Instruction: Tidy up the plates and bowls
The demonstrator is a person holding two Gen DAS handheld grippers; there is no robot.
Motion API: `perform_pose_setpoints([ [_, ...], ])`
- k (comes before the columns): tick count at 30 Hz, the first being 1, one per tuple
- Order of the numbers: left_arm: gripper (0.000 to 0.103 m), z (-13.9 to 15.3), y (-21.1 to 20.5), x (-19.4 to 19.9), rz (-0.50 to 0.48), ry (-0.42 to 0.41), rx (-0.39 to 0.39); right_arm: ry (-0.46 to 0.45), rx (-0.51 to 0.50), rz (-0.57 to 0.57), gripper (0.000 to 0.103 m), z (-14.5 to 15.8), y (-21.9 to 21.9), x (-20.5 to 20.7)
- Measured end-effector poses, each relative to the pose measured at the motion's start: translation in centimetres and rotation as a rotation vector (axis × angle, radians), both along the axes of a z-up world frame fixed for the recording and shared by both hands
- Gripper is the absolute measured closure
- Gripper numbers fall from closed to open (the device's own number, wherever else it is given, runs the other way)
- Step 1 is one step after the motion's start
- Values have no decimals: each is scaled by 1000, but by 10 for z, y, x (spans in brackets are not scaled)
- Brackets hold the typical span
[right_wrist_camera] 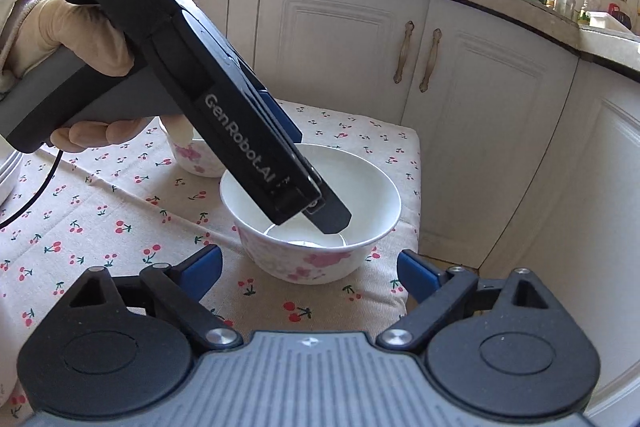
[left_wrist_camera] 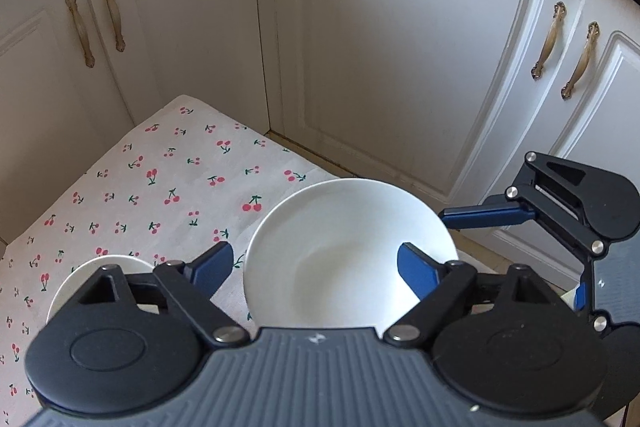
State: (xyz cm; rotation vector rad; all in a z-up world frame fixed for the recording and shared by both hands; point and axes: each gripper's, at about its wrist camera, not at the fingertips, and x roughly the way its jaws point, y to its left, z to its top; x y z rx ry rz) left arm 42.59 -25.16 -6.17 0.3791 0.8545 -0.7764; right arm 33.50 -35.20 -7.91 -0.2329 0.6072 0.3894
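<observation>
On the cherry-print cloth [right_wrist_camera: 100,211] at the left, a small bowl [right_wrist_camera: 192,157] is seen; further right, the large bowl [right_wrist_camera: 312,227] is straddled at its rim by the spread left claw [left_wrist_camera: 316,263], nearer than the right claw [right_wrist_camera: 310,267], also spread and empty.

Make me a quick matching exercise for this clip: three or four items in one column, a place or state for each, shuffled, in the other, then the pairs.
1. large bowl
2. small bowl
3. left gripper
4. cabinet handles

A. open, above the large bowl
B. partly hidden behind the left gripper
C. near the cloth's right edge, pink flowers outside
D. brass-coloured, on white doors

Pairs: 1-C, 2-B, 3-A, 4-D
</observation>
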Motion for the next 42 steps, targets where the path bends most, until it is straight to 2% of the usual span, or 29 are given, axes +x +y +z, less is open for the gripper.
perform_pose_setpoints([
  [6,18,-1,3,5,1,16,-6,3,2,6,13,0,2,6],
  [8,26,-2,3,6,-1,25,-8,2,4,8,14,1,2,6],
  [18,29,-8,0,8,-23,45,-9,9,-7,-2,19,4,3,10],
  [42,29,-4,1,2,-35,58,-18,72,12,-11,19,13,3,9],
])
